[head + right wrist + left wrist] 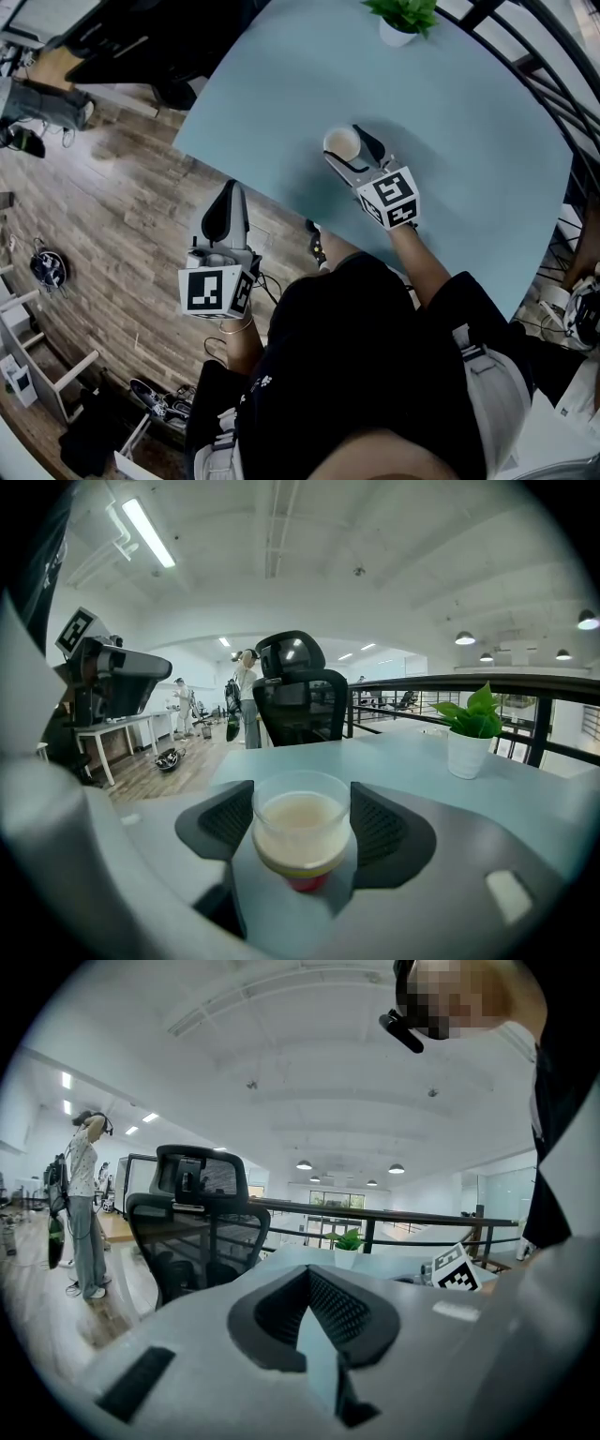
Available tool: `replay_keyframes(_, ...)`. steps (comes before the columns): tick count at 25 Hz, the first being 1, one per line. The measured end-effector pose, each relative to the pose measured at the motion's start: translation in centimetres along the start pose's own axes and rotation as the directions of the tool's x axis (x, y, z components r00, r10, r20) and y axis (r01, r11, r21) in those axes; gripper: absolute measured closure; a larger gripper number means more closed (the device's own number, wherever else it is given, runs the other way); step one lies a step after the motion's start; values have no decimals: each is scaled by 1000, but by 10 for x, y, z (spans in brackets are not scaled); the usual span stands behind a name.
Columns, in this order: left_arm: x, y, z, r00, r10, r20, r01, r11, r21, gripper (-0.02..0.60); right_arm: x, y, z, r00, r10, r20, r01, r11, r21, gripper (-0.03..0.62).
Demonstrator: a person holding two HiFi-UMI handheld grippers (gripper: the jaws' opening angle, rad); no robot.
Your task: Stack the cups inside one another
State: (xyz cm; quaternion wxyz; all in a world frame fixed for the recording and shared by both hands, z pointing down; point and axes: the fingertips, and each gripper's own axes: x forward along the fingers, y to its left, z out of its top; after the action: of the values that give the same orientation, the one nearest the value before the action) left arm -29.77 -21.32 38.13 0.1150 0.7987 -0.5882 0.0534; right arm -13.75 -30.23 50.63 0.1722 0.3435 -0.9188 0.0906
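From the head view, my right tool reaches over the pale blue worktop with the nested cups between its jaws, mouth up. They sit near the middle of the worktop, and a potted plant stands well apart at the far edge. My left tool hangs off the worktop's left edge, over the wooden floor, with its jaws brought together.

In the left gripper view, the left tool has its two pads meeting at the tips with nothing between them. Beyond it I see an office chair on the left, a standing person further left, and a railing behind the plant.

In the right gripper view, the right tool stands wide, both pads resting against the sides of the nested cups: a clear cup outermost at the rim, a yellow band below it, and red at the bottom. I cannot tell whether the bottom touches the worktop. The plant stands far right, the chair at the far edge.
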Motion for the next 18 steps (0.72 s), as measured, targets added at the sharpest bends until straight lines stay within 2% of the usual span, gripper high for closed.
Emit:
replay_keyframes(11,0,2,-2,1000,-6,-8,6,1000,5,588,4,3,-8,999,-13,-32,12,999,-37,273)
replay_keyframes(18,-4,-2,-2,1000,-14,-9,14,1000,12,588,-1,4,3,1000,-23,2,23,999,-34,272)
